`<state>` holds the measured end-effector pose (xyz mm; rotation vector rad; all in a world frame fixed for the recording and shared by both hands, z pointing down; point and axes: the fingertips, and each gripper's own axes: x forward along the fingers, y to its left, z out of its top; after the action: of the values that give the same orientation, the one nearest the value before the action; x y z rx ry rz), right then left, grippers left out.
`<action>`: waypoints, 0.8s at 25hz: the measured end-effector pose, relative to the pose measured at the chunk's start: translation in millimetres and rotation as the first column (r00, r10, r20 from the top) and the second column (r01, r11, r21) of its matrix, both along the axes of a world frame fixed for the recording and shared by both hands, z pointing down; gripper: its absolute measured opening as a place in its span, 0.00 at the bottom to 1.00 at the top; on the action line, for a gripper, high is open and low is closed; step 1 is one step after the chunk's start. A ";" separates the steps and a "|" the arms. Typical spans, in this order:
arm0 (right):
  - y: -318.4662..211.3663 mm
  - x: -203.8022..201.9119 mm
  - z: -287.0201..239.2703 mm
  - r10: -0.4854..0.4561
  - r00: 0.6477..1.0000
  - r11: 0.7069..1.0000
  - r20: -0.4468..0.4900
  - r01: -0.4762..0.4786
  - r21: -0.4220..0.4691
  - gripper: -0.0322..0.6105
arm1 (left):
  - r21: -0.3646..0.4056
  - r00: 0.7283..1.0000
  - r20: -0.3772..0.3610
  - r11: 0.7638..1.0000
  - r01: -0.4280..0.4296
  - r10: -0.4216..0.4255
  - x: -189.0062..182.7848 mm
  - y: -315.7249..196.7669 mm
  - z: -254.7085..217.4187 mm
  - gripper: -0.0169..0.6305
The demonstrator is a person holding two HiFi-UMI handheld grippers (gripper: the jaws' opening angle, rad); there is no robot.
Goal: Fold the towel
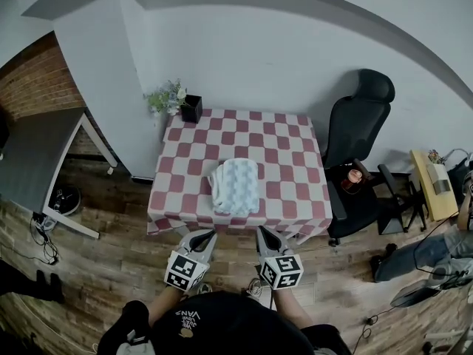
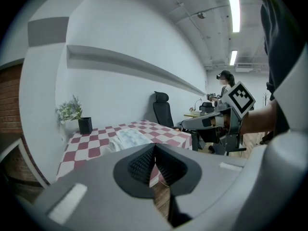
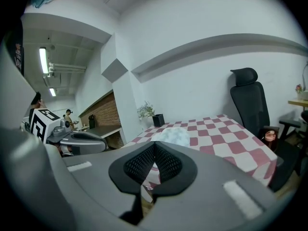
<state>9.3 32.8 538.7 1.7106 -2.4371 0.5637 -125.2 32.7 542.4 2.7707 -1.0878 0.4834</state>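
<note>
Ahead of both gripper tips, well apart from them, one towel [image 1: 235, 187] lies on the one checkered table [image 1: 288, 176]. It is pale blue-white, already folded into a compact stack, long side running away from the grippers. Layer count can't be told.

Two grippers. Left gripper [image 1: 209, 235]: jaws clenched, pads pressed together, nothing between them. Right gripper [image 1: 263, 233]: same, clamped on nothing. Both sit side by side off the near table edge, over the wood floor [image 1: 111, 257], tips angled slightly down toward the table. Each carries one marker cube [image 1: 185, 271], close to the person's body.

In the left gripper view the right gripper shows to the right, roughly level with it. In the right gripper view the left gripper shows to the left.

Beyond the towel, far-left table corner: one plant [image 1: 167, 97] in one black pot [image 1: 191, 108]. Right of the right gripper, past the table: one black office chair [image 1: 362, 124]. Left of the left gripper: one grey desk [image 1: 37, 154].

Hands are hidden under the cubes in the head view. The towel's near edge is cut off by the jaws in both gripper views.
</note>
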 end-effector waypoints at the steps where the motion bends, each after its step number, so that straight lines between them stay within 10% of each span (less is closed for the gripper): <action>1: 0.5 -3.6 0.2 0.008 1.000 1.000 -0.004 -0.008 0.000 0.06 | 0.002 1.000 0.001 1.000 -0.006 0.006 -4.6 0.4 1.0 0.03; 20: 14.6 -37.6 -3.4 0.120 0.992 0.993 -0.044 -0.120 0.005 0.06 | 0.047 0.997 0.023 0.996 -0.070 0.069 -57.2 2.1 3.4 0.03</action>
<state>-28.4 47.3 535.3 1.8603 -2.3183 0.5304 -182.4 34.8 545.8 2.8596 -1.0240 0.5020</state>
